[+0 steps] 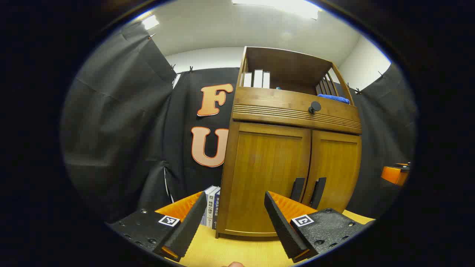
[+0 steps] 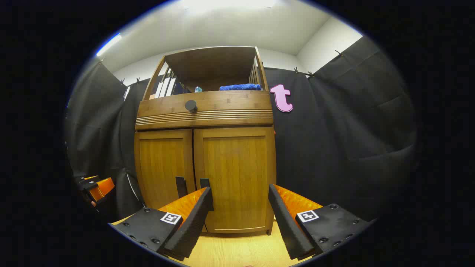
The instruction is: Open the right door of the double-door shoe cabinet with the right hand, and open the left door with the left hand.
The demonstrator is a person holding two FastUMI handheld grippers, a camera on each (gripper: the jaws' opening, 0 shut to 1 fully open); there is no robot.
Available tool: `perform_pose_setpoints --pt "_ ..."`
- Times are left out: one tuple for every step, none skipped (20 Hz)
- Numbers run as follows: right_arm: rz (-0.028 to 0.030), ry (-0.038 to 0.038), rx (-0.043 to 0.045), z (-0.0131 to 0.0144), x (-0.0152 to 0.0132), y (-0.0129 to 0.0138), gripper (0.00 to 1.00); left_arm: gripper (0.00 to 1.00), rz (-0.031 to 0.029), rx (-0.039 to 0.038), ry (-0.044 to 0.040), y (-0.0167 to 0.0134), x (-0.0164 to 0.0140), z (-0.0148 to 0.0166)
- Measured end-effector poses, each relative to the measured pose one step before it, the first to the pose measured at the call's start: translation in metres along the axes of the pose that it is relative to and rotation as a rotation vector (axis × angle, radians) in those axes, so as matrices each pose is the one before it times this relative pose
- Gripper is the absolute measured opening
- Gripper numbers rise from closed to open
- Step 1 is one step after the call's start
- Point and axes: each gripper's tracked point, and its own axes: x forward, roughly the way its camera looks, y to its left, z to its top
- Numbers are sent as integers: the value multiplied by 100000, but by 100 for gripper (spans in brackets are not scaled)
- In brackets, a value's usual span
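Both doors of the shoe cabinet (image 2: 206, 163) are sitting closed on the tabletop (image 2: 237, 252), while left tongs (image 1: 233, 230) and right tongs (image 2: 239, 218) are gaping wide, empty, short of it.

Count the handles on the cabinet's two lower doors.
2. The left door's handle and the right door's handle hang side by side at the centre seam, low on the closed doors. The round knob above sits on the drawer front, not a door.

Brown cabinet (image 2: 237, 163), blue cloth (image 2: 239, 87)
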Motion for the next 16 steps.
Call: perform_pose_setpoints --pt "-86 100 -40 -69 5 -122 98 95 10 47 61 -30 79 2" --pt "-283 21 -113 -25 198 1 98 95 232 213 -49 96 41 -73" --pt "-380 174 -66 -56 49 -198 98 95 189 180 -104 103 44 57" --pt "-156 177 201 -17 79 9 98 94 151 61 -55 42 73 -15" --pt "-16 219 476 -47 130 -24 100 94 166 -45 -26 14 -46 -33" --pt "5 34 241 -59 48 39 98 94 171 -124 15 82 139 -42" --pt "-83 -205 -64 144 20 51 98 94 229 -57 159 67 85 -25" --pt "-208 -208 -319 -30 81 -5 94 95 115 107 192 39 3 -90" --pt "-50 -152 -268 67 -63 -50 97 95 81 136 228 12 34 -72" --pt "78 18 -36 -24 31 151 94 95 84 34 106 -4 -33 -30" --pt "122 77 143 -37 -32 -32 98 93 74 -116 -17 15 -12 81" --pt "-24 151 186 -89 56 26 97 92 -15 -109 -75 20 -31 -32" --pt "-213 -21 155 46 -15 -26 97 92 -17 115 -102 6 -35 44" --pt "-164 -85 130 -42 8 -57 97 95 -17 282 -204 -3 1 32" --pt "-119 102 104 38 -51 -100 98 95 32 260 -135 -32 -29 74" --pt "-44 139 177 -48 58 -4 97 92 -107 106 -87 -58 27 55"
